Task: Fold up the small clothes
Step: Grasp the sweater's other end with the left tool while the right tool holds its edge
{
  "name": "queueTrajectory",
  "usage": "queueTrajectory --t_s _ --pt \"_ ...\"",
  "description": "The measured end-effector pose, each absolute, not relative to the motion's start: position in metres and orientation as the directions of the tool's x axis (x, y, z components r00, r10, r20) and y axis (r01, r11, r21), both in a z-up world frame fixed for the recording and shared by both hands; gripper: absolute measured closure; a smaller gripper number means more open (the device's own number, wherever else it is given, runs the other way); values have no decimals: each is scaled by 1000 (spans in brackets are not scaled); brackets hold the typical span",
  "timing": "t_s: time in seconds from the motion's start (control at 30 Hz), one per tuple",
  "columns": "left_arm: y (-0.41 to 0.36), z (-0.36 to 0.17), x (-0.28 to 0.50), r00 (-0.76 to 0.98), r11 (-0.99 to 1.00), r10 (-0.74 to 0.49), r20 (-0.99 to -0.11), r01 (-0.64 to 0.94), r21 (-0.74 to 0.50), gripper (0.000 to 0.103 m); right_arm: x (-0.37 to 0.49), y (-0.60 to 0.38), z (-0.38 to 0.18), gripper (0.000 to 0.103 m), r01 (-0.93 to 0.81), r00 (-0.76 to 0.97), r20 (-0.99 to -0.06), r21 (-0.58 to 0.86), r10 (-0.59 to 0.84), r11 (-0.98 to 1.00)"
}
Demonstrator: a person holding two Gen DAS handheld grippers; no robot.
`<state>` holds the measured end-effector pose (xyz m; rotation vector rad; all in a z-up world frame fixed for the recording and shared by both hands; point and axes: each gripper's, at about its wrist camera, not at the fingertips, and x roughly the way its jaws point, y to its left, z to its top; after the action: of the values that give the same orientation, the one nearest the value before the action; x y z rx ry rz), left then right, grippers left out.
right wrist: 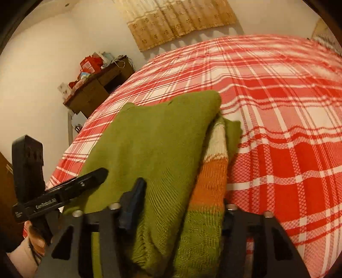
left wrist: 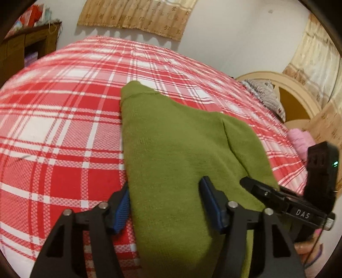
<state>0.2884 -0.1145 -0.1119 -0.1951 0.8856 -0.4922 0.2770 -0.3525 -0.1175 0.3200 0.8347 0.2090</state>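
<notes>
A folded green knit sweater [left wrist: 171, 154] is lying on a bed covered with a red-and-white checked woven bedspread [left wrist: 59, 128]. The left hand-held gripper [left wrist: 166, 207] is standing wide open, its ribbed blue pads [left wrist: 123, 208] straddling the near edge of the soft, fuzzy fabric without closing on it. The right hand-held gripper [right wrist: 181, 211] is likewise standing open around the sweater's thick folded edge, where coarse ribbing and orange and cream stripes [right wrist: 213, 171] are showing. A brown wooden cabinet [right wrist: 96, 89] is standing beside the bed, below a beige patterned curtain [right wrist: 177, 19].
</notes>
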Motion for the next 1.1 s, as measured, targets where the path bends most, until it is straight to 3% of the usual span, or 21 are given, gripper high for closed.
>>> queueTrajectory --t_s 0.17,0.3,0.53,0.57,0.7,0.77,0.83,0.93,1.0,1.07,1.1 --pt "-122 -99 278 548 909 -407 -731 322 -266 60 265 -343 -104 66 -22 670 -693 339 266 940" --pt "-129 -88 262 526 921 -349 -776 346 -180 61 244 -338 -88 67 -26 670 -678 386 303 922" --pt "-125 -80 210 425 915 -311 -850 376 -146 62 177 -330 -83 67 -38 601 -695 468 394 883" --pt "-125 -82 204 422 912 -310 -852 385 -141 61 171 -329 -86 67 -33 594 -699 475 399 880" --pt "-129 -91 201 458 926 -279 -844 362 -109 40 162 -339 -103 66 22 603 -692 512 397 859" --pt "-132 -93 206 463 928 -273 -843 358 -104 31 165 -343 -110 60 61 608 -695 523 384 850" --pt "-136 -94 212 482 928 -255 -838 365 -72 26 173 -344 -118 45 89 599 -712 514 366 853" --pt "-139 -94 216 490 925 -271 -829 370 -84 29 180 -344 -126 41 73 624 -691 517 366 853" --pt "-136 -95 218 484 925 -295 -824 361 -120 39 180 -342 -126 41 72 635 -687 508 353 858" --pt "-136 -93 213 499 925 -293 -816 364 -109 47 178 -336 -123 46 70 641 -697 469 320 881" --pt "-137 -92 209 512 925 -284 -810 368 -92 53 176 -331 -120 54 57 645 -701 442 305 895"
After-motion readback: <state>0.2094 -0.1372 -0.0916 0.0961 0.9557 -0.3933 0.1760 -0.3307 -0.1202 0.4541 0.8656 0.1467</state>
